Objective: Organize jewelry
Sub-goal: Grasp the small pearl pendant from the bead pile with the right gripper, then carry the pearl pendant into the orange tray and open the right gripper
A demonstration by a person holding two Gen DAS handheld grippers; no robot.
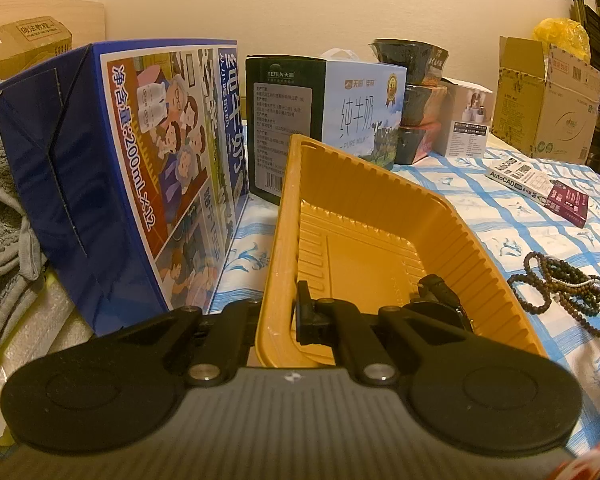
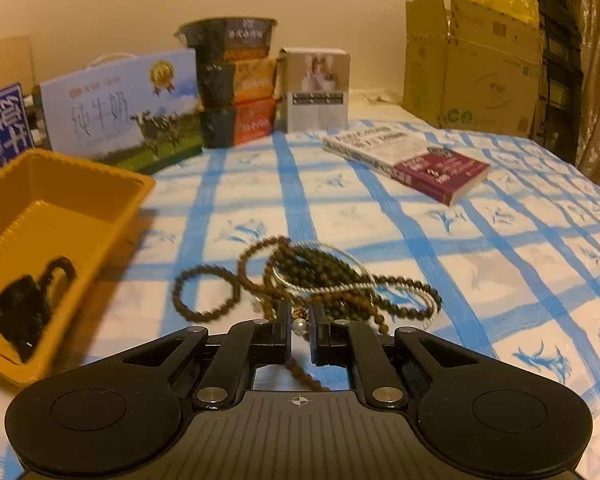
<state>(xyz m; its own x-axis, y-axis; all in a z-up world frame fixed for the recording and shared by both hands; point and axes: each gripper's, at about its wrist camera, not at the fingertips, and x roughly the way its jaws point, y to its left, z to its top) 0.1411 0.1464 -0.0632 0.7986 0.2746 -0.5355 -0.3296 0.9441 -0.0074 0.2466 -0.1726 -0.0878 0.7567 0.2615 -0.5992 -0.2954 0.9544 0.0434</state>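
right wrist view: yellow tray [image 2: 60, 184] on the left already holds one dark item [image 2: 24, 304]; bead strands [image 2: 312, 276] lie tangled on the checked surface [image 2: 480, 264], unsorted; right hand-held gripper [image 2: 300, 320] pinches a strand; left hand-held gripper clamps the tray rim.

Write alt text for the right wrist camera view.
The right gripper, black fingers shut on a strand of tangled dark brown bead necklaces, sits over a blue-checked white tablecloth. A ribbed yellow plastic tray at left holds a black object.
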